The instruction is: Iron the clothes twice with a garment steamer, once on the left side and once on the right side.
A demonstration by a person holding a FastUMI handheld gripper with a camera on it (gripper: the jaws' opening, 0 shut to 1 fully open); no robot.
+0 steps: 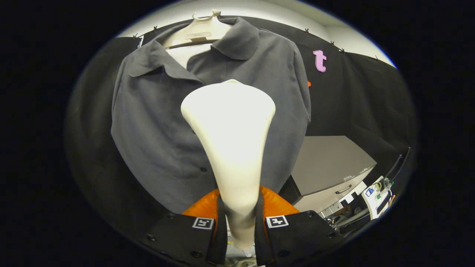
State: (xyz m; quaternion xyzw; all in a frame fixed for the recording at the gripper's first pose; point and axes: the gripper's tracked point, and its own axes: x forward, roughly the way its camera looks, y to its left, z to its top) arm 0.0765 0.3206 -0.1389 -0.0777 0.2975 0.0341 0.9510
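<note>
The gripper (240, 222) sat nearest the camera, its two fingers closed tight against the narrow handle of the steamer (232, 148), one finger on each side, so that the tool was firmly clamped between them. From that grip the steamer rose straight ahead and widened into a broad, rounded head, which stood close in front of the shirt (159, 122); whether the head touched the cloth could not be told. The shirt was grey, collared and buttoned down the front, and it hung on a pale hanger (202, 27) hooked at the top of the booth's black cloth wall (363, 96). The steamer head covered the middle of the shirt's front, roughly along the line of buttons, with cloth showing on both sides of it. Above the wall a strip of light-coloured room wall (259, 9) was visible. Beyond the fingers and to the right of the shirt stood a grey cabinet (330, 167) with a flat, bare top and a drawer handle on its front, and some small cluttered items lay further right, too small to identify.
</note>
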